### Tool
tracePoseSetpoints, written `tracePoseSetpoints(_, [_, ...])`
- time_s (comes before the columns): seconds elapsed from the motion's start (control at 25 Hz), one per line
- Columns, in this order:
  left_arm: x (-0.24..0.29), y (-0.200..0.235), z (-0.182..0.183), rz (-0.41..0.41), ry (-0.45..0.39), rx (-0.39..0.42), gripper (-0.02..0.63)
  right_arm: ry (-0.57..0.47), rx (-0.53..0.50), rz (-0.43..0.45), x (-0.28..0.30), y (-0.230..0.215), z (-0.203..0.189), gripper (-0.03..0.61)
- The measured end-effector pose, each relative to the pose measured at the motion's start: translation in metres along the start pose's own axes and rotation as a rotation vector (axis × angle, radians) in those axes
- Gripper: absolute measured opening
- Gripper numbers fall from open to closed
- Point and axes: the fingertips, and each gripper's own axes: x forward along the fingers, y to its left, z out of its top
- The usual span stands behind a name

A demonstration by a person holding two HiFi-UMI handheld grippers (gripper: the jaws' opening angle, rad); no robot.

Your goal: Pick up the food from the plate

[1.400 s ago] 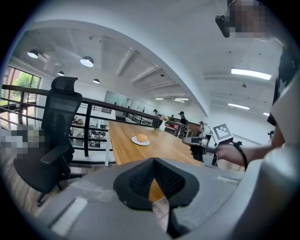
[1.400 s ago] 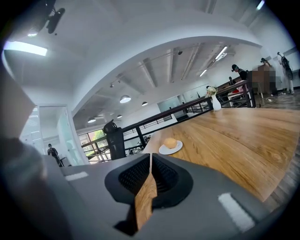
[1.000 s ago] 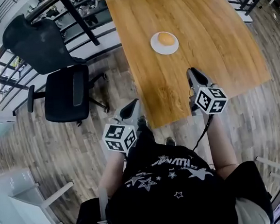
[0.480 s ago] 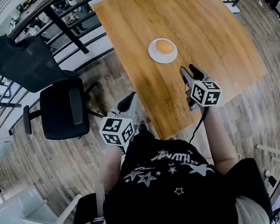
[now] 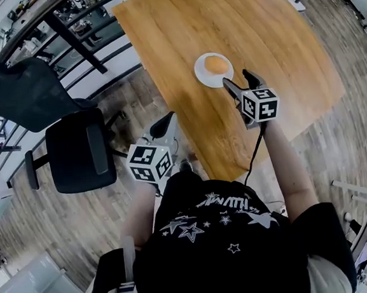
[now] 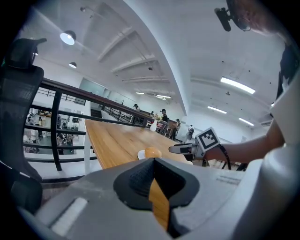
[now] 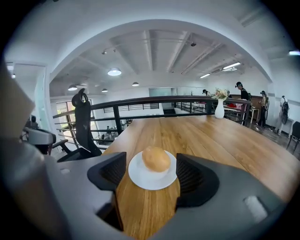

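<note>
A round golden bun (image 5: pixel 215 64) lies on a small white plate (image 5: pixel 203 77) on the wooden table (image 5: pixel 277 45). My right gripper (image 5: pixel 240 81) hovers just at the plate's near rim, its jaws spread and opening, with nothing between the pads. In the right gripper view the bun (image 7: pixel 156 159) and plate (image 7: pixel 140 180) sit centred just ahead of the right gripper (image 7: pixel 151 172). My left gripper (image 5: pixel 164 124) hangs off the table's left edge, over the floor, jaws together and empty. The left gripper view shows the bun (image 6: pixel 152 152) far ahead, next to the right gripper (image 6: pixel 180 149).
A black office chair (image 5: pixel 75 152) stands on the wood floor left of the table, by a dark railing (image 5: pixel 64 22). A white vase (image 7: pixel 219 108) stands at the table's far end. The table's near corner (image 5: pixel 221 171) lies close to the person's body.
My right gripper has moved forward to the plate's near rim and its jaws have spread apart. The left gripper has stayed beside the table's edge.
</note>
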Motion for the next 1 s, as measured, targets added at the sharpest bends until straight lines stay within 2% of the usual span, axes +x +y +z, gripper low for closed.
tracePoseSetpoints(0.24, [0.007, 0.023, 0.004, -0.002, 0.011, -0.013, 0.001, 0.107, -0.117, -0.004, 0.044, -0.003, -0.003, 0.355])
tracePoseSetpoints(0.48, [0.006, 0.034, -0.008, -0.004, 0.044, -0.037, 0.000, 0.190, -0.196, 0.030, 0.074, -0.009, -0.008, 0.433])
tracePoseSetpoints(0.88, [0.004, 0.044, -0.018, -0.003, 0.070, -0.054, 0.001, 0.267, -0.293, 0.057, 0.106, -0.003, -0.017, 0.423])
tracePoseSetpoints(1.0, [0.002, 0.045, -0.020, -0.001, 0.071, -0.055, 0.000, 0.307, -0.296, 0.062, 0.113, -0.006, -0.023, 0.396])
